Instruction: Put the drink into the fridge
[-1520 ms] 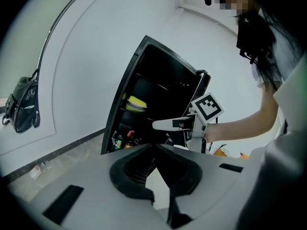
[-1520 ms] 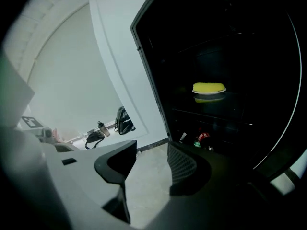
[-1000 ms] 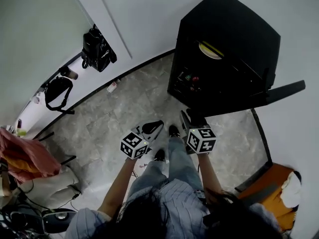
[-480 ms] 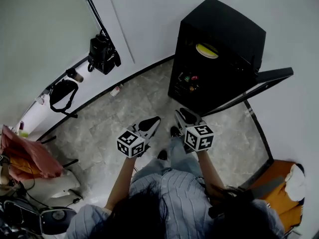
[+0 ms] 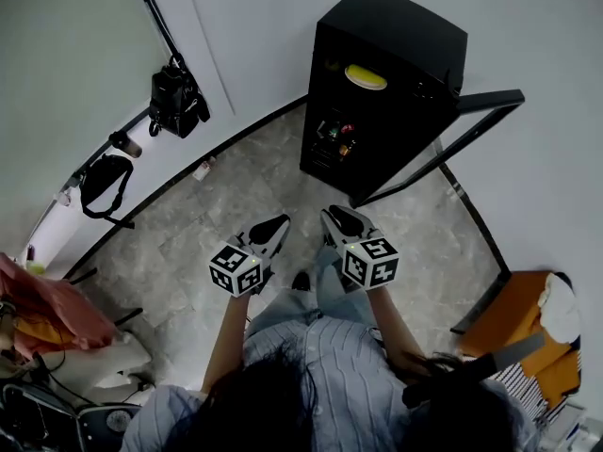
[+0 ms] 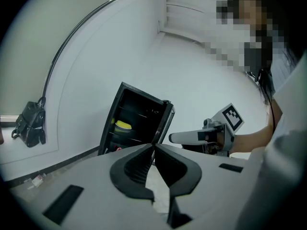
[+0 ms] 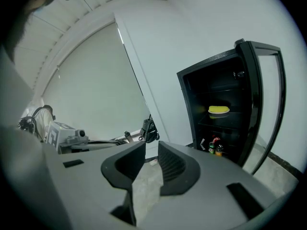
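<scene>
A black fridge (image 5: 396, 36) stands against the wall with its glass door (image 5: 471, 121) swung open to the right. Small drink bottles (image 5: 334, 139) stand on a low shelf, also in the right gripper view (image 7: 215, 146). A yellow item (image 5: 365, 76) lies on a higher shelf. My left gripper (image 5: 273, 226) is held out over the floor, shut and empty, its tips touching (image 6: 153, 145). My right gripper (image 5: 334, 217) hangs beside it, short of the fridge. Its jaws have just been closing; a narrow gap (image 7: 151, 145) remains, with nothing in it.
A black bag (image 5: 174, 102) hangs on the left wall, with another bag (image 5: 104, 172) lower down. A small bottle (image 5: 201, 170) lies by the skirting. Pink cloth (image 5: 47, 309) lies at the far left and an orange thing (image 5: 523, 323) at the right. The floor is grey stone tile.
Both grippers have drawn back from the fridge, which now sits higher and farther off in the head view. Its door is still open.
</scene>
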Tool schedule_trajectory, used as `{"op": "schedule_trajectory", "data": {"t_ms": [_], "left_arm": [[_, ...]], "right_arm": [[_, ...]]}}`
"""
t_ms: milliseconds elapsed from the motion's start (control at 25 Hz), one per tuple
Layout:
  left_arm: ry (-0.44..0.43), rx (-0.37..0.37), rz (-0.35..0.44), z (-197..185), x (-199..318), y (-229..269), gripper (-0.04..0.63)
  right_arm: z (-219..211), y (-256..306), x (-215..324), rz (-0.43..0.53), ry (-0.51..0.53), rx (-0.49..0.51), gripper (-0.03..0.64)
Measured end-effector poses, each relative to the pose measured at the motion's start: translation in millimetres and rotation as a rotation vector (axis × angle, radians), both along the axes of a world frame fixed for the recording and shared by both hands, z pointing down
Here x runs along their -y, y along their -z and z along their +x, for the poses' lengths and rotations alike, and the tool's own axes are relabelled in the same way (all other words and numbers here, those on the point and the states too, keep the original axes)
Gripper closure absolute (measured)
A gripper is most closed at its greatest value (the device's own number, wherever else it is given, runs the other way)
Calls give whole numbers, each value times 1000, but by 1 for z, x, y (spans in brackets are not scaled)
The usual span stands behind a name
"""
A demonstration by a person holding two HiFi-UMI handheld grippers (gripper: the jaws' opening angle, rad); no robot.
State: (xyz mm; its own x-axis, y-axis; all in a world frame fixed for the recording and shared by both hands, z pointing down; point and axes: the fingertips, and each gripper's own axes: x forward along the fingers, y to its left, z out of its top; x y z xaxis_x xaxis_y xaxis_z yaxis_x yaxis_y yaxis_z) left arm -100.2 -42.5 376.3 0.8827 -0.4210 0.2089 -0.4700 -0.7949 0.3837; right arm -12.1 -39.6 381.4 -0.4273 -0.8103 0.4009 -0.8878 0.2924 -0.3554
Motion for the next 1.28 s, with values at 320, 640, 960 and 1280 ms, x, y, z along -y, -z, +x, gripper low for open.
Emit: {"op": "schedule_trajectory", "data": {"t_ms": [320, 640, 960, 1280], "left_arm": [[-41, -12, -6, 14, -16, 1, 586], [-59, -7, 7, 26, -34, 7, 586], [-5, -15, 16, 35, -74, 18, 586], [34, 7, 37, 39, -122, 31, 586]], "right_arm": [[7, 1, -29, -17, -24, -1, 535], [6, 2, -46, -33, -6, 17, 541], [15, 8, -85, -22, 34, 22, 541], [20, 17, -126, 6, 82, 33, 541]]}}
